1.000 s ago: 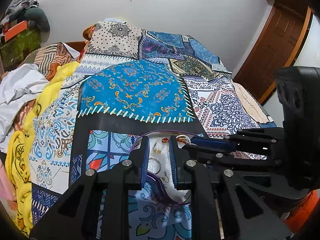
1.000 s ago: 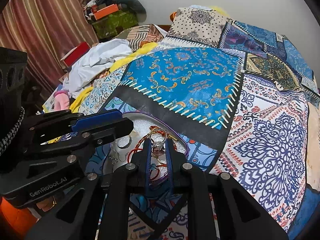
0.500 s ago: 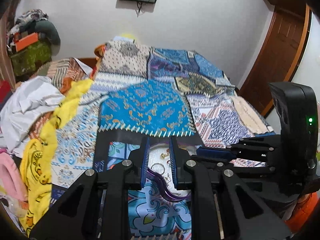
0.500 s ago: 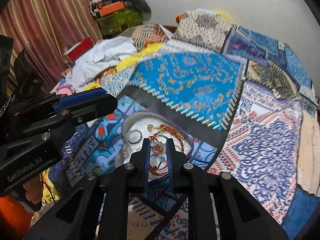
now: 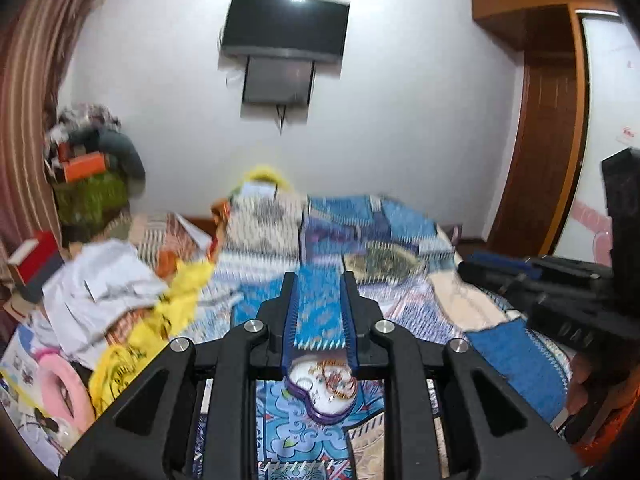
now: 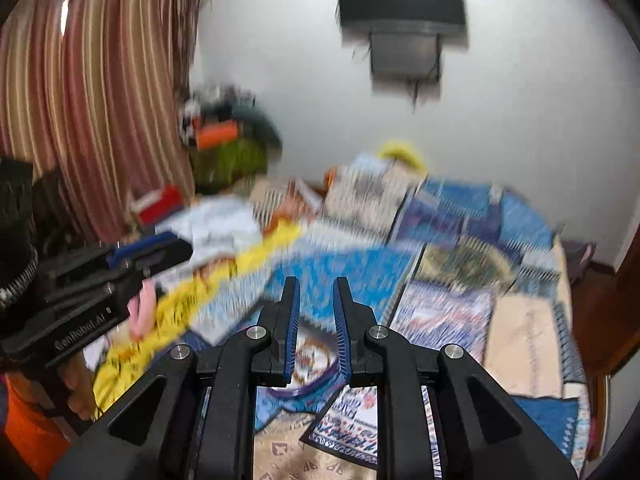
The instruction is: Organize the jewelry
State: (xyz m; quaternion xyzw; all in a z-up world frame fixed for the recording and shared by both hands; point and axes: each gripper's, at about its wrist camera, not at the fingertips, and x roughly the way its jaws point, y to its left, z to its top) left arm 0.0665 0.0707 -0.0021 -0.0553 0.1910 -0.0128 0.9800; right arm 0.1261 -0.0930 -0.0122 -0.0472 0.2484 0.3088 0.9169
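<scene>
Since the earlier frames both tools had risen from the jewelry tray [image 5: 322, 394] on the bed [image 5: 504, 354]. Left tool [image 5: 319, 312] and right tool [image 6: 316, 316] stood apart, empty; tray lay below-forward, nearer neither discernibly.

A home bedroom: patchwork-quilted bed [image 5: 400, 216], wall-mounted TV [image 5: 284, 28], striped curtains [image 6: 92, 92].

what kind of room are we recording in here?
Most likely a bedroom in a home: a bed under a patchwork bedspread, a wall-mounted TV, striped curtains and a wooden door. A purple-rimmed jewelry tray sits on the bed.
</scene>
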